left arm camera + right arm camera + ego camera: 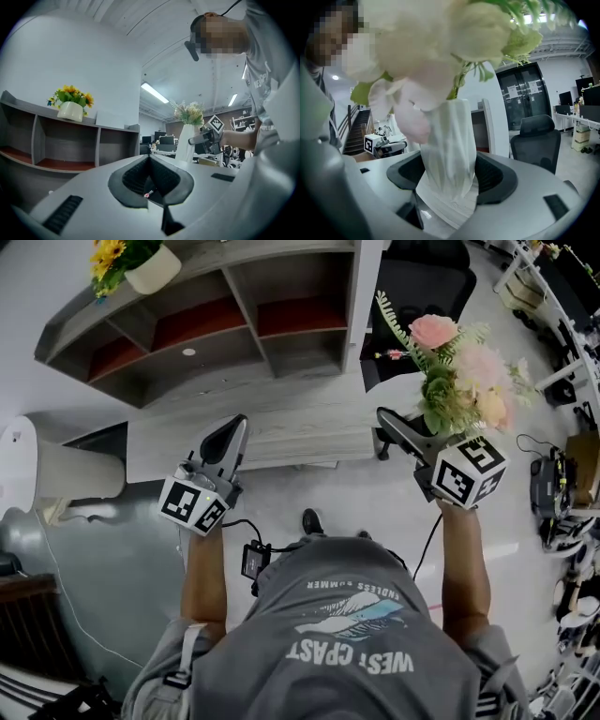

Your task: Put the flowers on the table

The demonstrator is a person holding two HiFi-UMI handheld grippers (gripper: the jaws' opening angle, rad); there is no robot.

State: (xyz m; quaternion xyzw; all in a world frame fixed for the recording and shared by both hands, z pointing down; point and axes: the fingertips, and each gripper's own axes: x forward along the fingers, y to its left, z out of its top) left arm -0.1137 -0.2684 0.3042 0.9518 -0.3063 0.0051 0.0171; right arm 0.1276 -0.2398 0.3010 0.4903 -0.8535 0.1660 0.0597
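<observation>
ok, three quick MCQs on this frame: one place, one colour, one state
1. Where is the pot of yellow flowers?
A. on top of the shelf unit
B. on the floor
C. on a chair

2. What colour is the vase in the right hand-held gripper?
A. black
B. white
C. red

3. How do the jaws of the left hand-held gripper stand?
A. shut, with nothing between them
B. shut on a vase
C. wide open

Answers:
1. A: the head view shows it on the top board.
2. B: the right gripper view shows the vase white between the jaws.
3. A: the left gripper view shows the pads meeting, with nothing between them.
</observation>
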